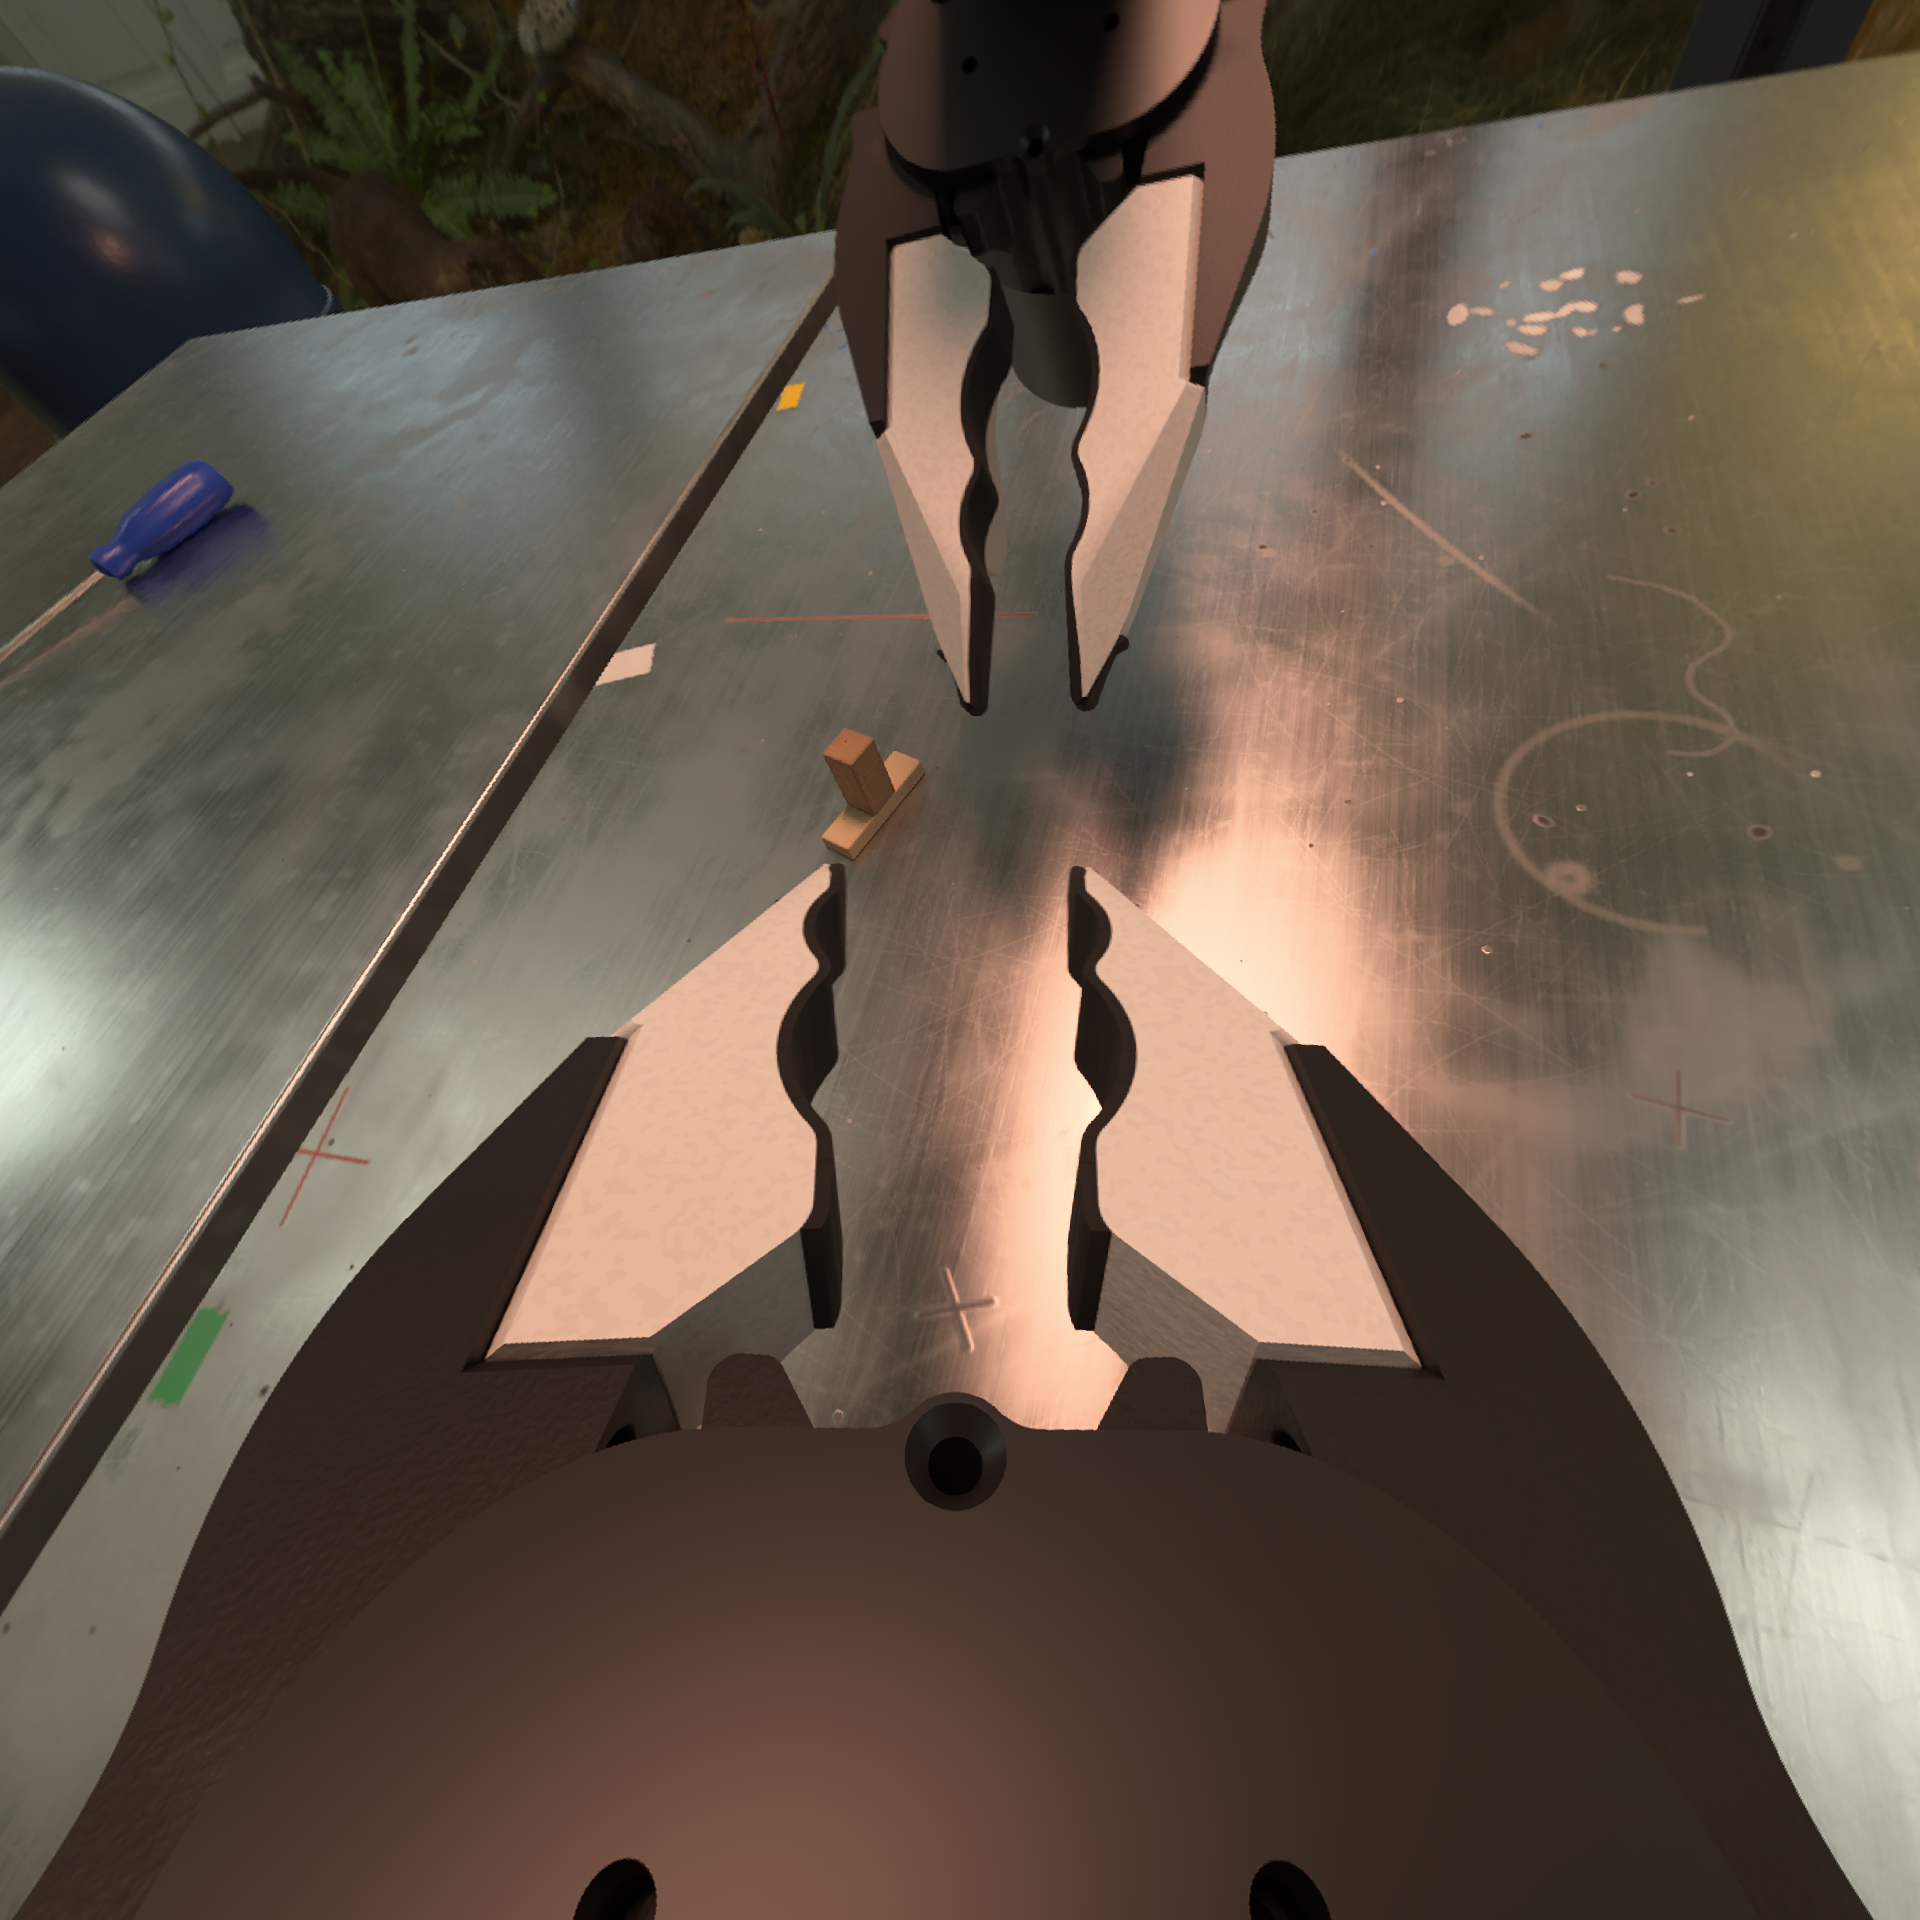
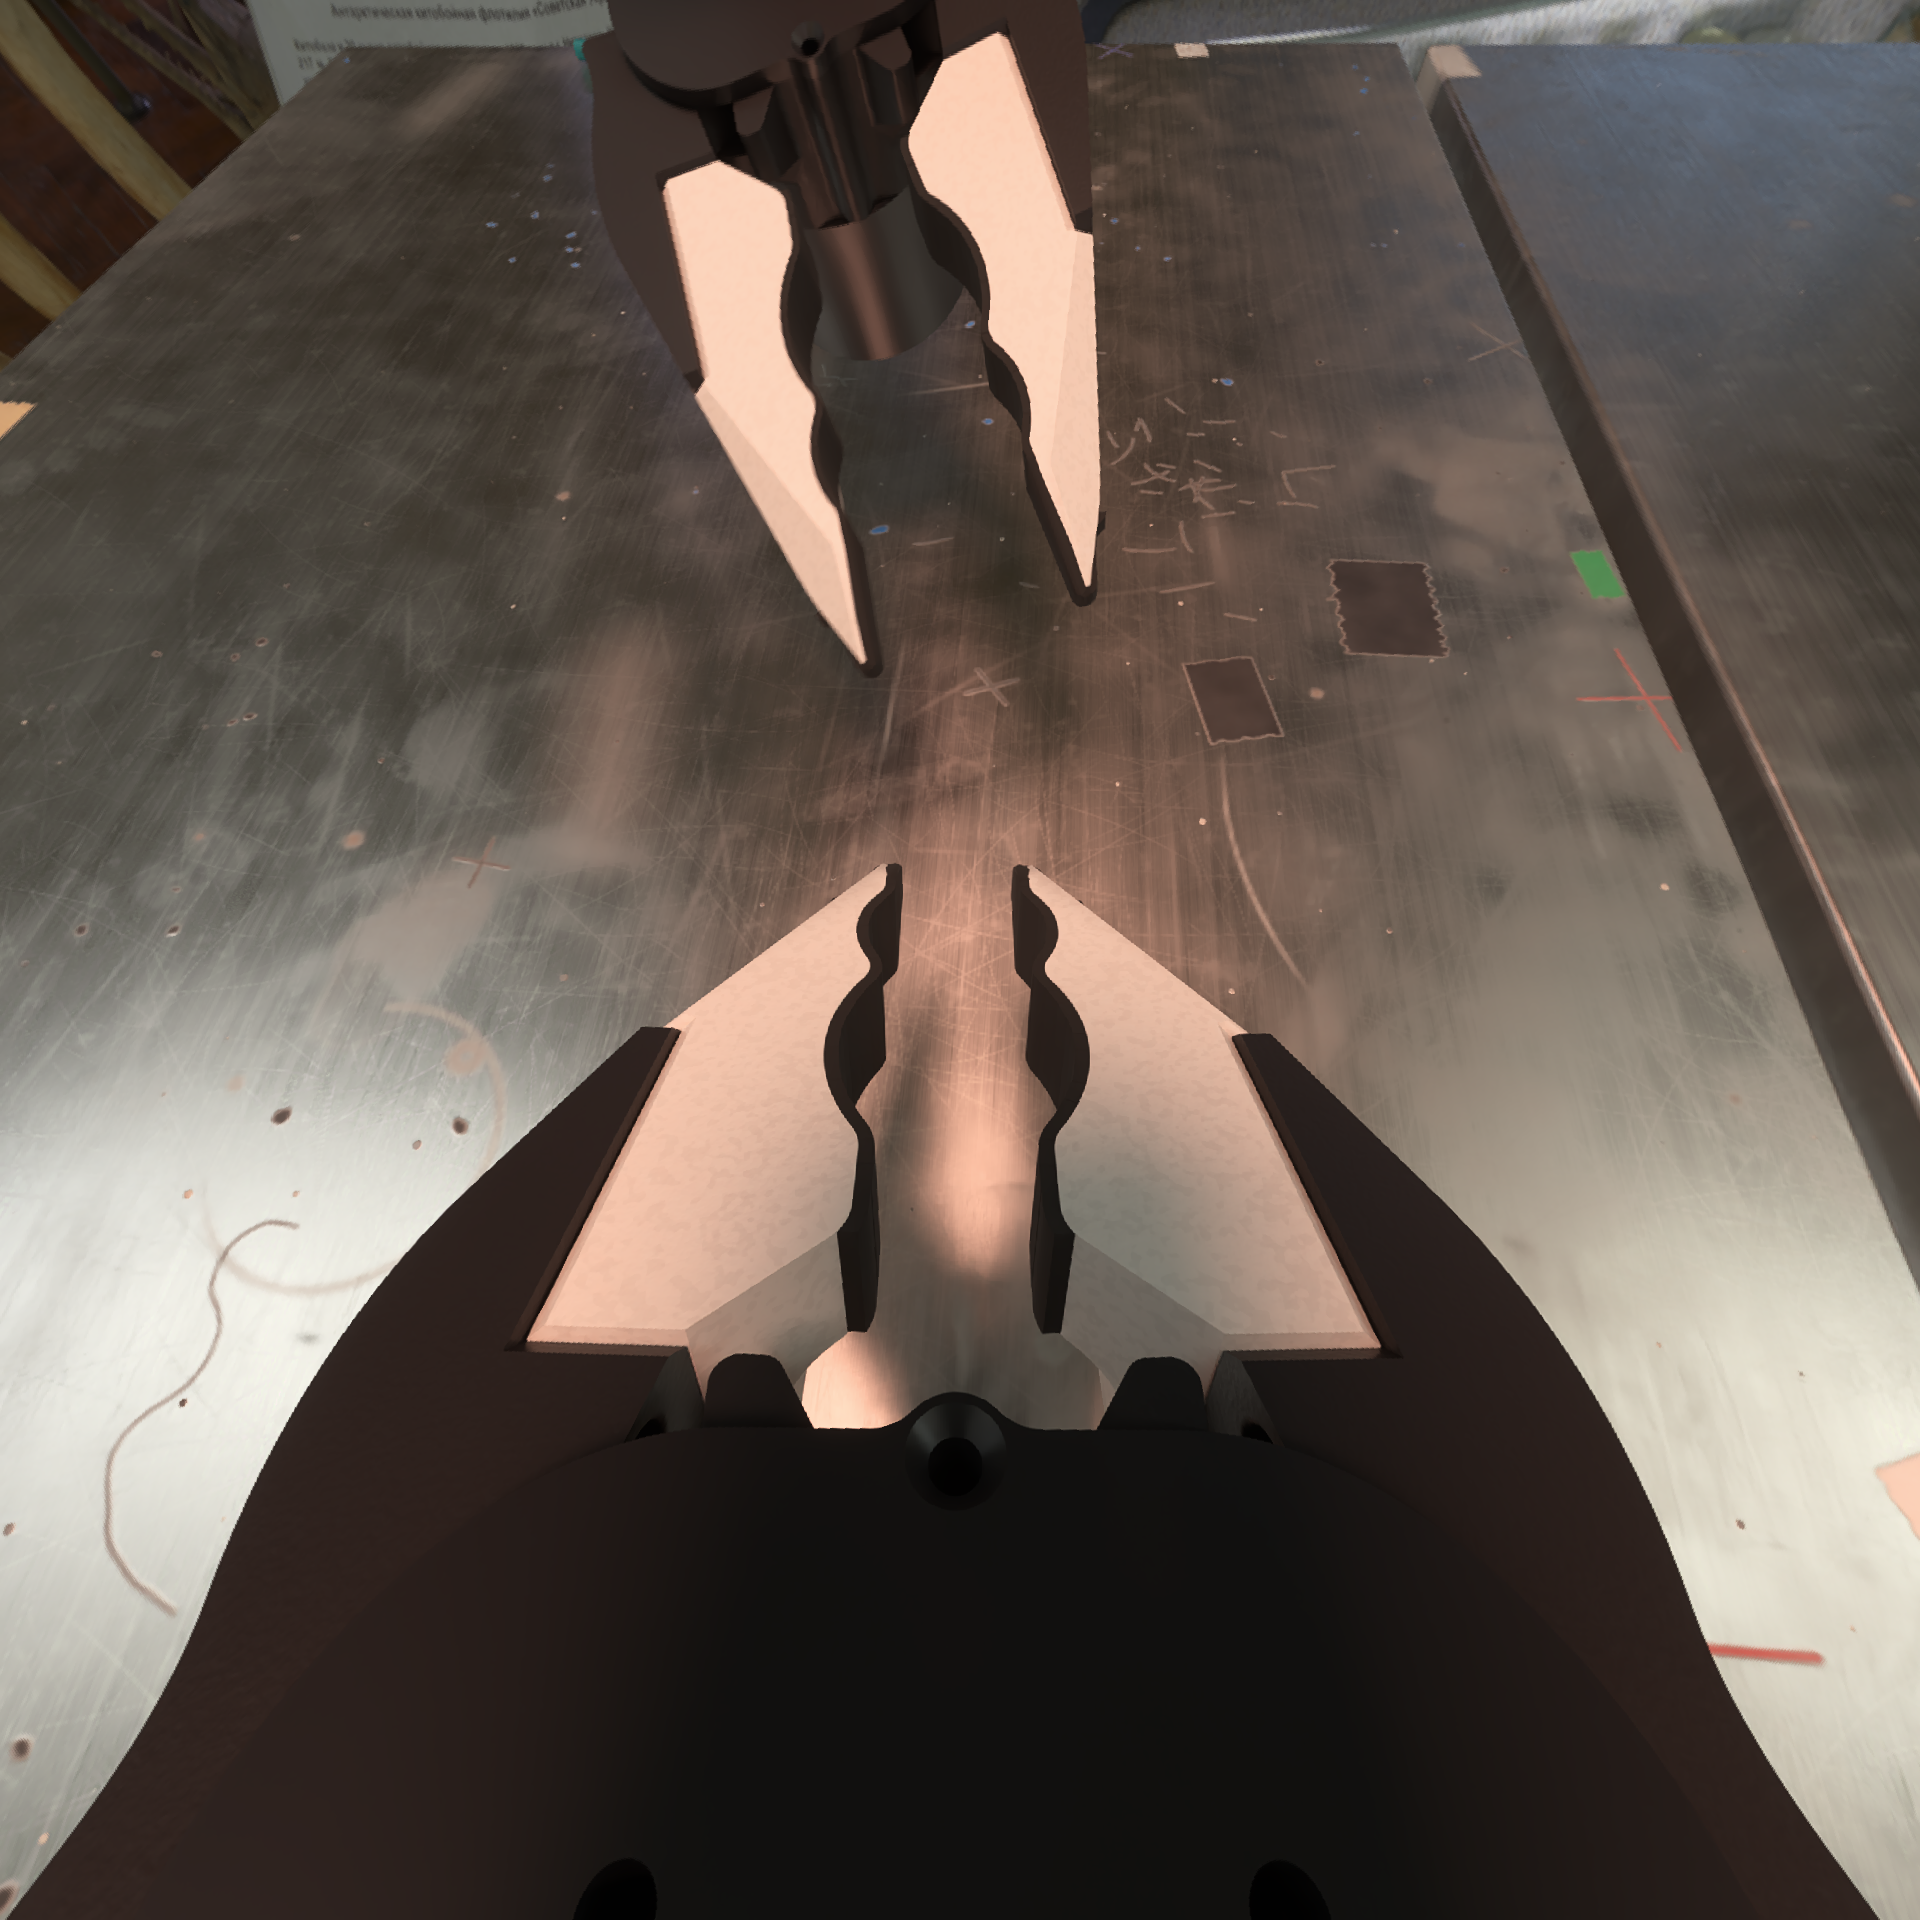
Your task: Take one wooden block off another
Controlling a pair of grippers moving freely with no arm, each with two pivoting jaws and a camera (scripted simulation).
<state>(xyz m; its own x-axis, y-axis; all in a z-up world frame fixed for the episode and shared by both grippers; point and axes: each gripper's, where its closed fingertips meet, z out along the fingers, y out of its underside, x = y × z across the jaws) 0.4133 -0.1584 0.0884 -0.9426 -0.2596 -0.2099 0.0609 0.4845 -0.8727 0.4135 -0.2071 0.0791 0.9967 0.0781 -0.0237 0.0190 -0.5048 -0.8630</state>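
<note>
In the left wrist view, a small darker wooden block (image 1: 852, 771) stands tilted on a flat, paler wooden block (image 1: 876, 816) on the metal table (image 1: 1403, 1039). My left gripper (image 1: 956, 878) is open and empty; the blocks lie just ahead of its left fingertip. My right gripper (image 1: 1031, 704) points toward me from the far side, slightly open and empty, its tips just beyond and right of the blocks. In the right wrist view, the right gripper (image 2: 956, 878) has a narrow gap, the left gripper (image 2: 975, 632) faces it, and the blocks are out of sight.
A blue-handled screwdriver (image 1: 166, 514) lies on the adjoining table plate at left, past a seam (image 1: 499, 790). A dark blue ball (image 1: 104, 239) sits beyond the far left corner. Bits of tape (image 1: 187, 1356) and dark patches (image 2: 1387, 608) are flat on the surface.
</note>
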